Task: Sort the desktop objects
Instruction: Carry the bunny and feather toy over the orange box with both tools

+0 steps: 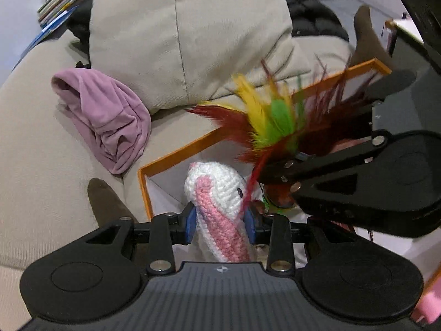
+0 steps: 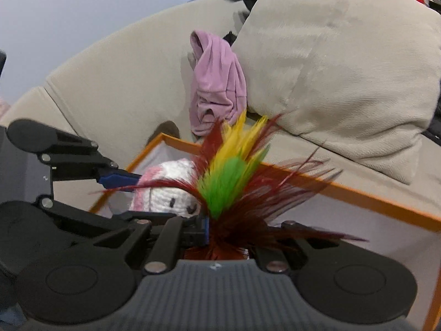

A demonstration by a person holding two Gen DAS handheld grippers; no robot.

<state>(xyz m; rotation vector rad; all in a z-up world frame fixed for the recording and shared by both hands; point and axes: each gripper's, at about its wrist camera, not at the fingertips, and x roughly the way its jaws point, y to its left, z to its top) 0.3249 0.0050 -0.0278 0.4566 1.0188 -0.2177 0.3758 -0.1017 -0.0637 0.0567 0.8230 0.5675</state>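
Note:
My left gripper [image 1: 220,224] is shut on a white and pink crocheted toy [image 1: 217,193], held over the open orange-rimmed box [image 1: 176,154]. My right gripper [image 2: 226,233] is shut on a feather toy [image 2: 234,176] with red, yellow and green feathers, also over the box [image 2: 358,193]. In the left wrist view the right gripper [image 1: 278,182] comes in from the right with the feather toy [image 1: 273,118] just beside the crocheted toy. In the right wrist view the left gripper's blue finger [image 2: 118,179] presses the crocheted toy [image 2: 171,193] from the left.
The box rests on a beige sofa [image 1: 41,127] with a large beige cushion [image 1: 187,35] behind it. A crumpled lilac cloth [image 1: 110,118] lies left of the box. Stacked books [image 1: 63,0] and a dark jacket [image 1: 308,8] lie behind the sofa.

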